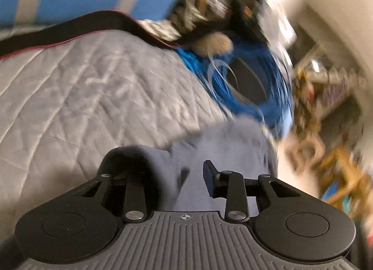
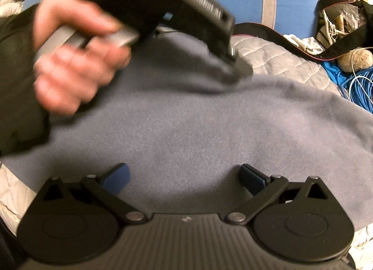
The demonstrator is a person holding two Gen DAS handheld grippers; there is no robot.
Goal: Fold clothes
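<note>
A bed (image 2: 279, 64) under a pale grey quilted cover is seen, and across it a grey-blue fleece garment (image 2: 186, 134) is spread. A fold of this fleece is gathered between the narrowly parted jaws of the left tool (image 1: 186, 174); a firm pinch cannot be told. The right tool (image 2: 184, 174) is held wide open over the fleece, gripping nothing. A blue cable coil (image 1: 251, 88) is seen at the bed's edge.
</note>
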